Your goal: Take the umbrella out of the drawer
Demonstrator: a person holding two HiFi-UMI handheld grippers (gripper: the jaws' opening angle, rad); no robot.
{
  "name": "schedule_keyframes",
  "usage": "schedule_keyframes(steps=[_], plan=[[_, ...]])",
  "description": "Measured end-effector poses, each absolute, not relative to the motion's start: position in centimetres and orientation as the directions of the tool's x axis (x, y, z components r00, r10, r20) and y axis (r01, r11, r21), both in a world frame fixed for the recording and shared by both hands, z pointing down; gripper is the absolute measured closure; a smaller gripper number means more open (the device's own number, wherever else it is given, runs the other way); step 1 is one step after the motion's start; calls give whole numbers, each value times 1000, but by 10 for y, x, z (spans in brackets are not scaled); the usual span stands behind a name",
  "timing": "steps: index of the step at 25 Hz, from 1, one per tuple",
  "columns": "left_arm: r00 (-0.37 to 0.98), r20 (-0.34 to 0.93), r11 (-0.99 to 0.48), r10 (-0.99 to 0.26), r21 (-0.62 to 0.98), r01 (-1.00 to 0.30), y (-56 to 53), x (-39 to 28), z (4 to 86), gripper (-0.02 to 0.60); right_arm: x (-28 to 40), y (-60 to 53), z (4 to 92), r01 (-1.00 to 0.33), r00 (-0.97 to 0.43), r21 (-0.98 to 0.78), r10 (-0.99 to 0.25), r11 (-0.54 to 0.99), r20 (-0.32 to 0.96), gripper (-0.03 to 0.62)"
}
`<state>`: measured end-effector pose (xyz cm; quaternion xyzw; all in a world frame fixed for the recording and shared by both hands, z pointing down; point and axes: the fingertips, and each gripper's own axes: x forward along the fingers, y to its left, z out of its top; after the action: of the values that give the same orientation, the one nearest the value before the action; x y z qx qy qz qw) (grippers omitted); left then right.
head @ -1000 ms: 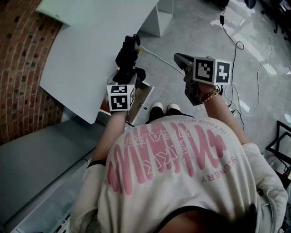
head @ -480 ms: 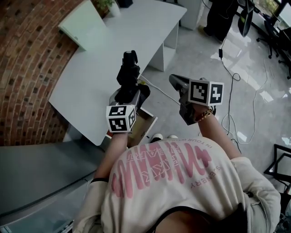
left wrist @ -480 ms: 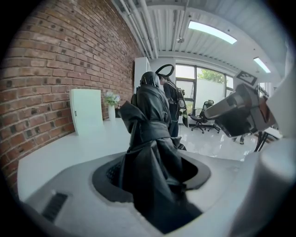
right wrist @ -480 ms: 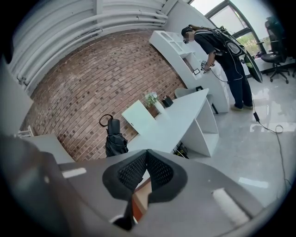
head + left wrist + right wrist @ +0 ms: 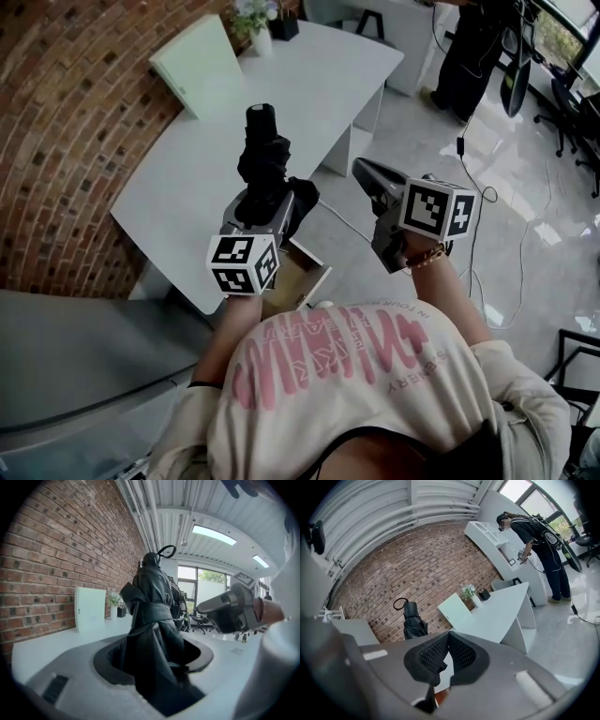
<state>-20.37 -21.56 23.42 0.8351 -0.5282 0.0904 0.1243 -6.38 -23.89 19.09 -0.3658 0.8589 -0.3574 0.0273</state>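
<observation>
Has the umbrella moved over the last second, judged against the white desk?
Yes. The umbrella has risen: it now stands out over the top of the white desk, whereas earlier it sat lower, along the desk's near edge.

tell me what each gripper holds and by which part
Left gripper: the folded black umbrella, clamped by its lower canopy end, strap loop up. Right gripper: nothing, jaws together.

left gripper held out ahead, near level, clamped on umbrella, right gripper alongside, apart, jaws together, empty
</observation>
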Motion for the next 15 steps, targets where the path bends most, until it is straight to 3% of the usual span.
schedule_keyframes(steps=[10, 15], plan=[[458, 98, -446, -883, 125, -886, -213, -214, 169, 325, -89, -239, 160, -603, -758, -562, -626, 566, 183, 580], [449, 65, -437, -891, 139, -889, -213, -221, 160, 325, -93, -241, 153, -644, -742, -478, -642, 598, 196, 580]])
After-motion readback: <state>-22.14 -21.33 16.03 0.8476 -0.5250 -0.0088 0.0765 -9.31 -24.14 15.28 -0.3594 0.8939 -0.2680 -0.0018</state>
